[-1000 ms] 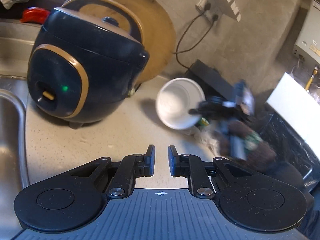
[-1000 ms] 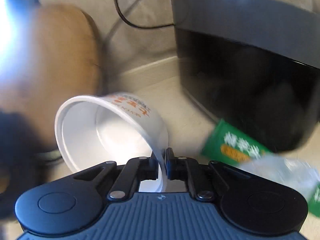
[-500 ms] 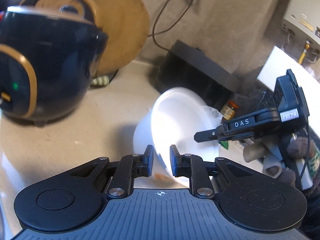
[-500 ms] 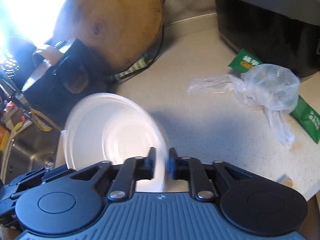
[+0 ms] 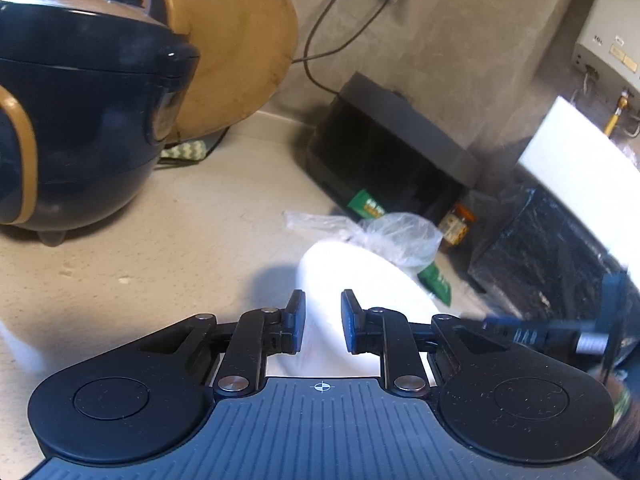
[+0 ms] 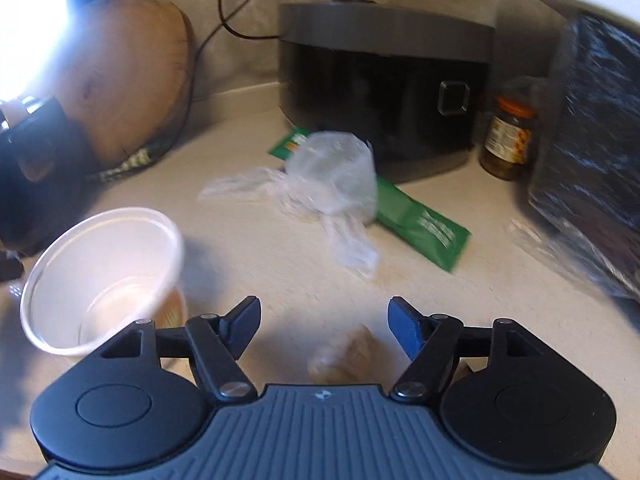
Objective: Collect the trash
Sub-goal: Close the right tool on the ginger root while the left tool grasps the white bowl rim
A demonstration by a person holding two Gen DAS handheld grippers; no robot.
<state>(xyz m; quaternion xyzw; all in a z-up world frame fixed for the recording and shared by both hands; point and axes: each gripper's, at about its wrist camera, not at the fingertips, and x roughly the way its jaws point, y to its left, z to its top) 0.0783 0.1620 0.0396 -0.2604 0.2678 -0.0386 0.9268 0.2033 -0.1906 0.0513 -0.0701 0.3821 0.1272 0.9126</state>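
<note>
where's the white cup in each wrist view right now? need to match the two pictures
Left wrist: white cup sits low centre, just beyond the left claw, with the clear plastic bag behind it.
Right wrist: white cup is at lower left, mouth towards the camera, left of the open right claw.
Shared landmark: the green wrapper under the clear plastic bag, in front of the black appliance.

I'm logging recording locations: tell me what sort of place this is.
Most likely a home kitchen counter. A dark rice cooker stands before a round wooden chopping board leaning on the wall, and a sauce jar sits beside a black appliance.
</note>
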